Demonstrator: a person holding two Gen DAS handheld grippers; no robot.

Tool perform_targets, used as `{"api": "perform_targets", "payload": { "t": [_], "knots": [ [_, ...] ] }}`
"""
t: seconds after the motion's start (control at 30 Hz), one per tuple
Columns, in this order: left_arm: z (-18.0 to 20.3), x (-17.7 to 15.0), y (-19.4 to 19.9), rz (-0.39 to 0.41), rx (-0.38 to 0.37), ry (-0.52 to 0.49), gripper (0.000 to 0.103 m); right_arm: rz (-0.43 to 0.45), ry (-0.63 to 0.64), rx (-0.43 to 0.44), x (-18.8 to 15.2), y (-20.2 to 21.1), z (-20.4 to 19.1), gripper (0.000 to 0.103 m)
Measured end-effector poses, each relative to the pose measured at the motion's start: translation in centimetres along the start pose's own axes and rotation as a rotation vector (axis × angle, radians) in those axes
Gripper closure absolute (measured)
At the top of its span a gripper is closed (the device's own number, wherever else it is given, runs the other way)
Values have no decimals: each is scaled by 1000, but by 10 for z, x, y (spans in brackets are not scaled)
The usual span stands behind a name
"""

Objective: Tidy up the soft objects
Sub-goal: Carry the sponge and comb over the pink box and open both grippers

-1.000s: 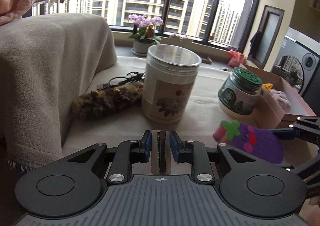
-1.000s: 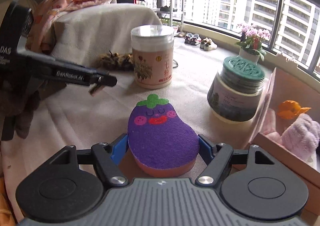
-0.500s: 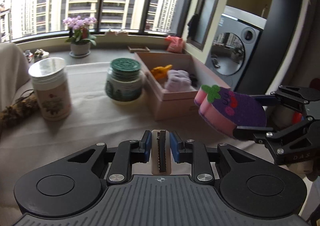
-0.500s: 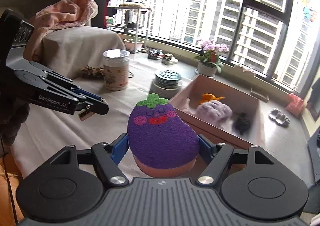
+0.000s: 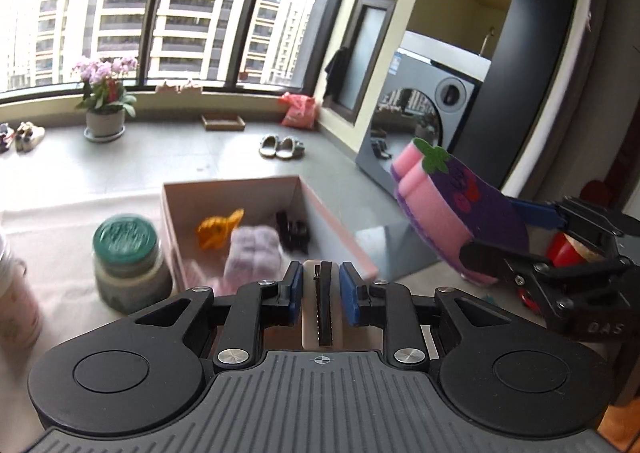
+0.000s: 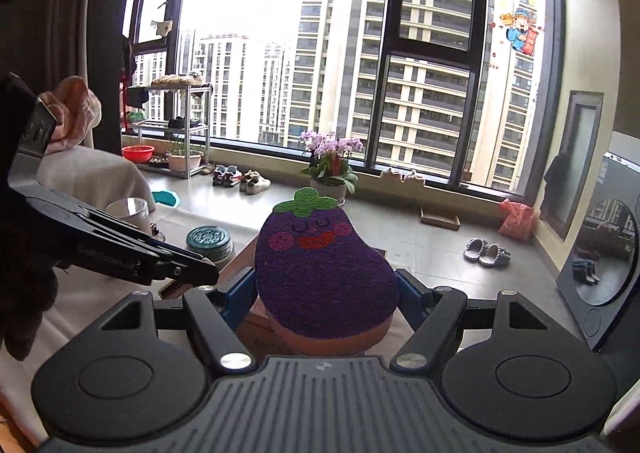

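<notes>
Eggplant sponge held aloft beside the box

My right gripper (image 6: 326,295) clamps the purple eggplant sponge (image 6: 322,273) in the air, up and to the right of the open pink box (image 5: 336,231). Inside the box lie an orange toy (image 5: 218,227), a lilac plush (image 5: 252,255) and a small black item (image 5: 294,231). My left gripper (image 5: 322,287) is nearly closed on a thin black clip (image 5: 323,301), near the box's front.
</notes>
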State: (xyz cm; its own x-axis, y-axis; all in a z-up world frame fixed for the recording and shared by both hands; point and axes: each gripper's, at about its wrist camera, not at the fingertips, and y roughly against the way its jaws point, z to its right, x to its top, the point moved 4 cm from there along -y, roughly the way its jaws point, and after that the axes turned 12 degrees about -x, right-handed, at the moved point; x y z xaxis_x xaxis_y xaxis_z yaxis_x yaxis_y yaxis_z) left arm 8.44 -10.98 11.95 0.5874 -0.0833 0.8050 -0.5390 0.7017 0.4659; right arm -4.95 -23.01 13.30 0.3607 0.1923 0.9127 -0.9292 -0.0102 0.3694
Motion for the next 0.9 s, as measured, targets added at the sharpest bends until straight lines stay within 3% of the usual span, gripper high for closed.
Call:
{"api": "perform_targets", "payload": {
  "t": [0.1,0.23,0.33,0.37,0.5,0.67,0.9],
  "knots": [
    [-12,13,-30,9,-13,5,77,-31,-43,-30,7,-27,12,29],
    [-40,17,-81,-8,-100,45,77,-107,-73,-76,11,-75,20,29],
    [-62,4,-112,-69,-11,36,76,-204,-114,-73,10,-122,20,29],
    [-69,-1,-114,-68,1,37,76,-245,-137,-64,8,-139,19,29],
    [-80,-8,-108,-41,-74,77,76,-367,-163,-37,-5,-193,4,29],
    [-79,-12,-87,-7,-47,-1,76,-389,-115,-66,-11,-232,-22,29],
    [-75,-22,-81,-29,-67,10,75,-514,-83,-25,-24,-261,-53,30]
  ]
}}
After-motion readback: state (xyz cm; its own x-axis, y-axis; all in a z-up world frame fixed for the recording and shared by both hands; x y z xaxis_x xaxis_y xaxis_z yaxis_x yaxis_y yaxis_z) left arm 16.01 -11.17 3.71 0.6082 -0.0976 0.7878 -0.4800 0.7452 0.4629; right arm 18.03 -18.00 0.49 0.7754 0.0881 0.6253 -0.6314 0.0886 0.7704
